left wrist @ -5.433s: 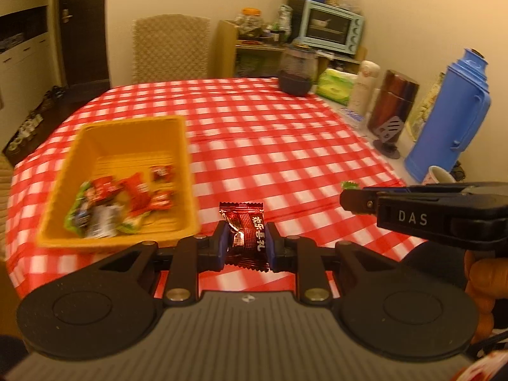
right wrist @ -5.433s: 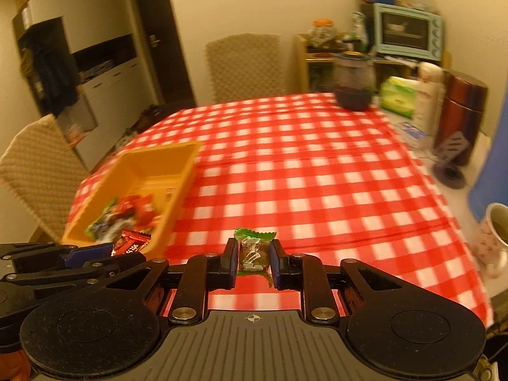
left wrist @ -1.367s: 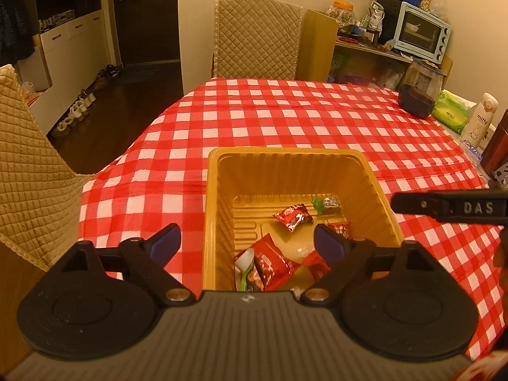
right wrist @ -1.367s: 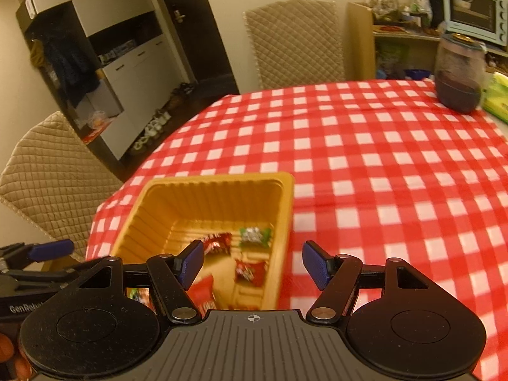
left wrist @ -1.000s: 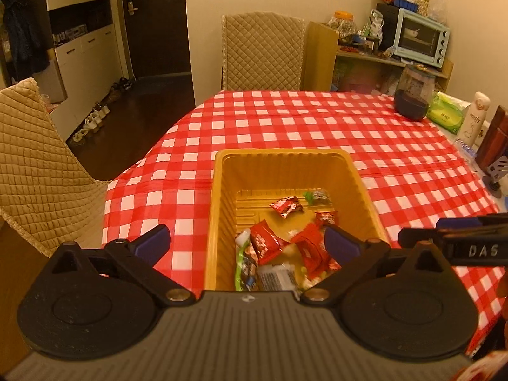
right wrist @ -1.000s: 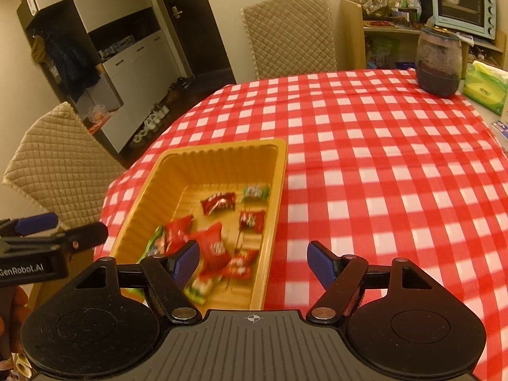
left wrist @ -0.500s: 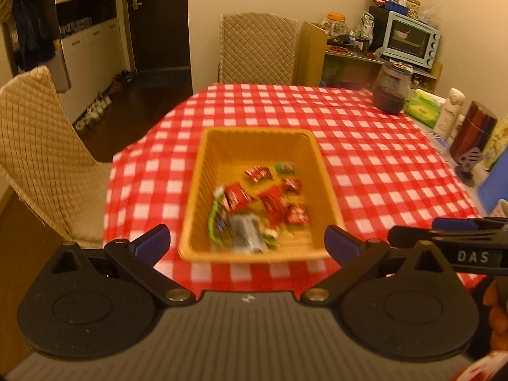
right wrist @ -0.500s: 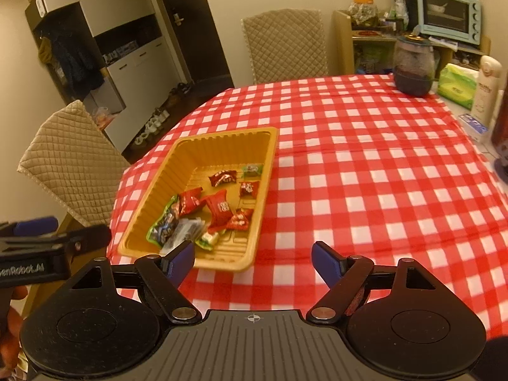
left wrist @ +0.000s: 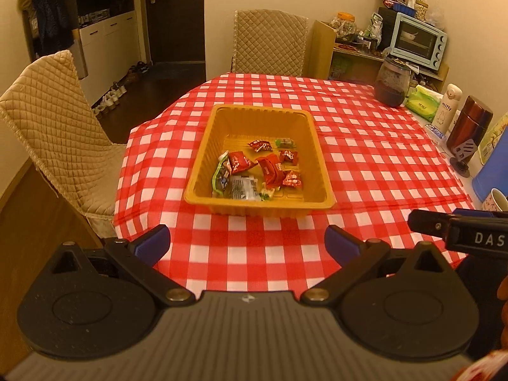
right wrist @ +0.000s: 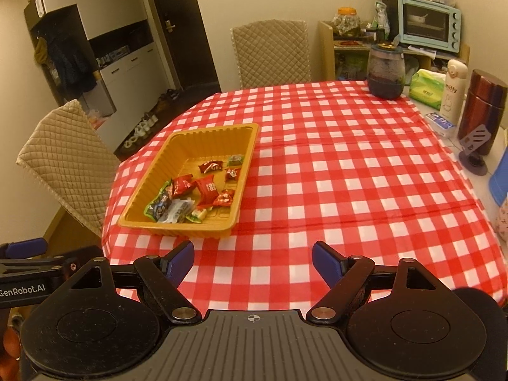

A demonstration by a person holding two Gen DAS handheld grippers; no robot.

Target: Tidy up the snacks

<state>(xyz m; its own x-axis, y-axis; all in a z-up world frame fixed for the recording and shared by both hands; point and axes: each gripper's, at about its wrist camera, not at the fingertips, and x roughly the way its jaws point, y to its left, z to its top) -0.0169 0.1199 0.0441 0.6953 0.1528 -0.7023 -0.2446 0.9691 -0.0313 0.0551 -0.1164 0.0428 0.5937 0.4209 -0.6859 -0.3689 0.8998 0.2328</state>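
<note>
Left gripper (left wrist: 247, 243) spread wide, nothing between the fingers, checked cloth (left wrist: 365, 165) under the gap. Right gripper (right wrist: 253, 258) also spread, empty; its figure rose a little but has levelled, jaws steady. Both hang over the near table edge, angled down.

Tray (left wrist: 203, 158), yellow plastic, sits on the cloth: at 12 o'clock from the left gripper, at about 11 o'clock from the right gripper (right wrist: 149, 177). Well apart from both.

Snacks (left wrist: 270, 166) all inside the tray, bunched toward its near end: several red wrappers, a green one at the far side (left wrist: 284, 142), a green-and-silver packet at the near left (left wrist: 219, 177), a silver one beside it. In the right view the same pile (right wrist: 206, 187). None lies loose on the cloth.

Right gripper's finger shows in the left view at 3 o'clock (left wrist: 457, 230); left gripper's finger in the right view at 9 o'clock (right wrist: 25, 247).

Jar (right wrist: 385, 71) at the far right of the table, 1 o'clock. Chair (left wrist: 270, 44) at the far side, another chair (left wrist: 54, 133) at the left. Toaster oven (right wrist: 428, 23) on a shelf behind.
</note>
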